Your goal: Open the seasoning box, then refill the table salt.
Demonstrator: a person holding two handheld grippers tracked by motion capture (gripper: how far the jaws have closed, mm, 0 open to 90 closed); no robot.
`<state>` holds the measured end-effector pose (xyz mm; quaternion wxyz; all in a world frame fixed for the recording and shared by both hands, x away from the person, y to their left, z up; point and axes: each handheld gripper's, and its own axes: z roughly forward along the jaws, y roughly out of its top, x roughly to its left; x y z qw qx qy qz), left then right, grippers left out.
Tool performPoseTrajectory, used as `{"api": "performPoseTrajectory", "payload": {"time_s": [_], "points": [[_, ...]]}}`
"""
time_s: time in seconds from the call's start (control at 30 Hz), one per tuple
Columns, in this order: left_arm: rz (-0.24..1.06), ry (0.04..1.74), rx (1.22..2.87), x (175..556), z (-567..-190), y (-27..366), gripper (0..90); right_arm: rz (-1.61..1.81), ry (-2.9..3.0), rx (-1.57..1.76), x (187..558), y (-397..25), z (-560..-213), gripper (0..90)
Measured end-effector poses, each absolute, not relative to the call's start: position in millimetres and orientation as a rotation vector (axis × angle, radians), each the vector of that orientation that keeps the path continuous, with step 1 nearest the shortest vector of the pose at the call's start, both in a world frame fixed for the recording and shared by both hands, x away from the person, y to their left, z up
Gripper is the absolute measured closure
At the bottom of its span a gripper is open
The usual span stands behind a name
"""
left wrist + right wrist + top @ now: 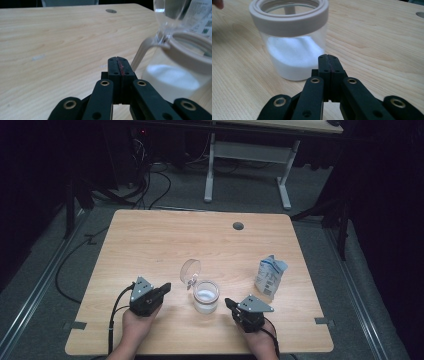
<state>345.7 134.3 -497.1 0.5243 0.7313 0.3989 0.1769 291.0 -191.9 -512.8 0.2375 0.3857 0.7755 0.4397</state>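
A clear glass jar (206, 296) with a pale rim stands near the table's front middle, its hinged lid (190, 271) swung open to the back left. White powder fills its lower part (294, 60). My left gripper (166, 287) lies just left of the jar, jaws pressed together with nothing between them (117, 65); the jar (180, 72) sits close at its right. My right gripper (228, 302) rests just right of the jar, jaws likewise together and empty (328, 63), tips near the jar's base.
A small blue-and-white carton (270, 275) stands to the right of the jar. The wooden table (150, 240) has a round cable hole (238, 226) at the back. Another desk frame (247, 155) and cables lie on the floor beyond.
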Motion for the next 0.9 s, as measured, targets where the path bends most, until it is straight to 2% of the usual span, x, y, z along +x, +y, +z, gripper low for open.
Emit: {"api": "performPoseTrajectory", "payload": {"time_s": [0.4,0.9], "points": [[0.407,0.902,1.704,357,-467,112,89.8,1.208,2.156,1.017,293,-180,-515,90.0],[0.366,0.822,1.713,343,-463,93,89.8,1.195,2.158,1.007,293,-176,-517,90.0]]}}
